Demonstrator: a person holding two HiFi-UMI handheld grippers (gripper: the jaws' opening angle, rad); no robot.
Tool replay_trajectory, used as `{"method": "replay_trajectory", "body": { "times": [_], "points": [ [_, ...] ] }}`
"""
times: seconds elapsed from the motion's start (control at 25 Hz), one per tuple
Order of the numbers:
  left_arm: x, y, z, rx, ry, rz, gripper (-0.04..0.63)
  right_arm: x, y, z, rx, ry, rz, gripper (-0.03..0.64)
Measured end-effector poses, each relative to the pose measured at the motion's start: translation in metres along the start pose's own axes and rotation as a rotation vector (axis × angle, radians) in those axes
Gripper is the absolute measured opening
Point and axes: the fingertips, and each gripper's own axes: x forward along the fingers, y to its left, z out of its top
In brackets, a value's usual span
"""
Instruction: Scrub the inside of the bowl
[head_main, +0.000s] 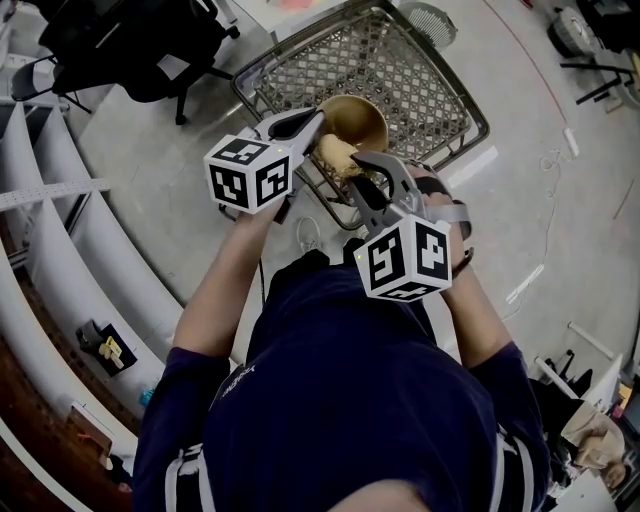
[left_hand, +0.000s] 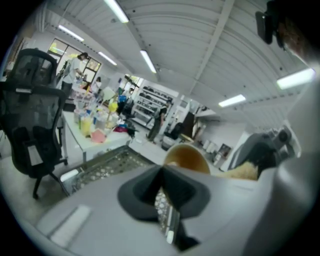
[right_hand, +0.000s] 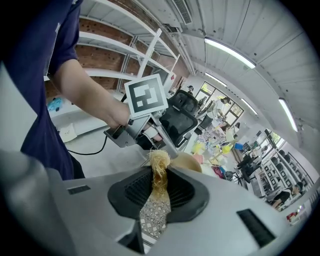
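Pinching the rim of the brown bowl (head_main: 358, 118), the left tongs (head_main: 308, 122) were clenched at their tips and held it up in the air over the wire basket (head_main: 400, 70), its opening facing upward. The right tongs (head_main: 360, 163) were closed tight on a straw-coloured fibrous scrubber (head_main: 335, 150), whose tuft stuck out past the tips and sat at the bowl's near rim. Whether it already touched the inner wall could not be told.

To scrub well, the tuft would probably need to go down into the hollow and sweep round the wall in circles. The left grip would have to brace against each push, since a hold on one edge only would let the bowl twist or slip. Light pressure, directed toward the gripped side, looked safest.

Room was tight between the two tongs, which were close together near the rim, so the right tips risked knocking the left ones. Below, the basket's raised rim lay near, leaving little space to drop down. The open floor to the right gave more freedom than the left, where an office chair (head_main: 130, 40) and curved shelves (head_main: 60, 220) stood further off.
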Motion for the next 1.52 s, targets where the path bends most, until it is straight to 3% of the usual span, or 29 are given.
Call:
{"method": "replay_trajectory", "body": {
  "times": [0.32, 0.64, 0.92, 1.52],
  "points": [
    [0.0, -0.013, -0.004, 0.037, 0.018, -0.023, 0.011, 0.011, -0.012, -0.011, -0.031, 0.05, -0.035, 0.063],
    [0.004, -0.024, -0.013, 0.094, 0.073, -0.044, 0.011, 0.008, -0.036, -0.021, -0.05, 0.076, -0.129, 0.063],
    [0.006, -0.027, -0.011, 0.153, 0.083, -0.018, 0.011, 0.0, -0.044, -0.028, -0.071, 0.112, -0.164, 0.063],
    [0.001, -0.023, -0.003, 0.26, 0.081, 0.051, 0.011, -0.009, -0.018, -0.047, -0.066, 0.164, -0.113, 0.063]
  ]
}}
